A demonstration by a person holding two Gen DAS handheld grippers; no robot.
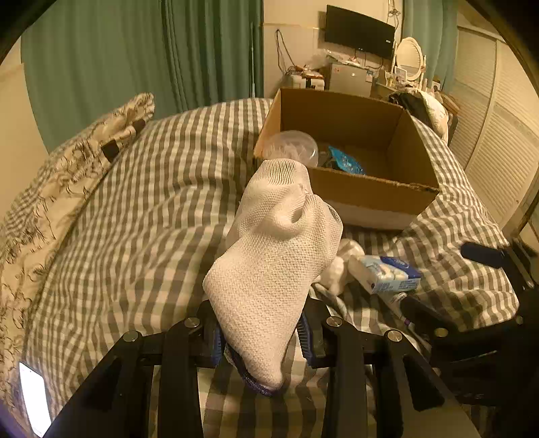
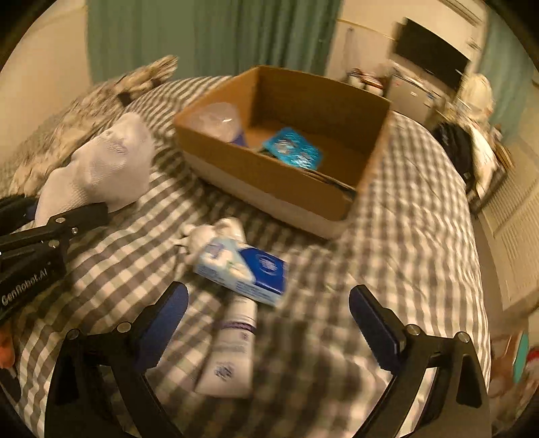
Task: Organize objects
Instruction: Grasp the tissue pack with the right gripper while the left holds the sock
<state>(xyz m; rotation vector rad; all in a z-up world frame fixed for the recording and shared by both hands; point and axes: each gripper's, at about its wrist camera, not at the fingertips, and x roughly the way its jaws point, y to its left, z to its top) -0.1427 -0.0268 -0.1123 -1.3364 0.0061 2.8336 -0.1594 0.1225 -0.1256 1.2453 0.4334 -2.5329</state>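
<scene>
My left gripper (image 1: 261, 332) is shut on a white mesh sock (image 1: 269, 256) and holds it up above the checked bed, short of the cardboard box (image 1: 377, 192). The sock also shows in the right wrist view (image 2: 97, 168), at the left, with the left gripper (image 2: 67, 222) under it. My right gripper (image 2: 269, 323) is open and empty above a white tube (image 2: 232, 350) and a blue-and-white tissue pack (image 2: 246, 269). The box (image 2: 269, 198) holds a clear lidded tub (image 2: 219, 119) and a blue packet (image 2: 293, 151).
A crumpled white item (image 2: 209, 236) lies by the tissue pack. A patterned pillow (image 1: 67, 188) lies at the left. Green curtains (image 1: 141, 60), a wall TV (image 1: 358, 30) and a cluttered dresser stand beyond the bed. A lit phone (image 1: 33, 397) lies at the lower left.
</scene>
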